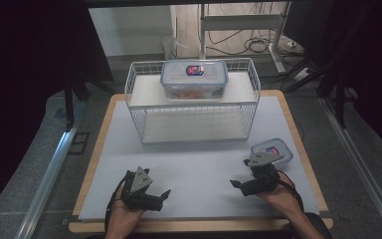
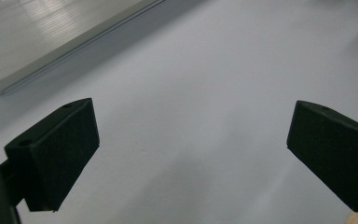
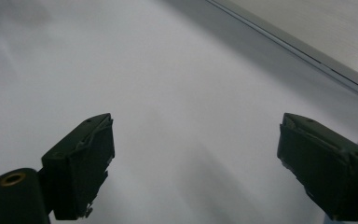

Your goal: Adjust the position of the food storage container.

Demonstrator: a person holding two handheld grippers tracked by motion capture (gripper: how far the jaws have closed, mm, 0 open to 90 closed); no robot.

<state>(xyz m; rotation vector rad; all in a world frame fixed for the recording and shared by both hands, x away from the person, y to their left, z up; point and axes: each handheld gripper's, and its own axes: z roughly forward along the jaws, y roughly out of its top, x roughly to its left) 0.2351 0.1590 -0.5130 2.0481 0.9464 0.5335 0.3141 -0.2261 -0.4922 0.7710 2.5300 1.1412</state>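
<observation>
Small lidded container (image 1: 272,151) on counter (image 1: 199,169), just beyond right claw (image 1: 239,186). Rigid plastic, likely light, slick walls; best grip across short sides under lid rim. Right claw open, empty. Left claw (image 1: 162,195) open, empty.

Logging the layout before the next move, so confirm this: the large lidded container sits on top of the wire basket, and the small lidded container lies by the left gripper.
One detail is wrong. The small lidded container lies by the right gripper, not the left gripper, as the high view shows. The large lidded container does sit on top of the wire basket.
</observation>
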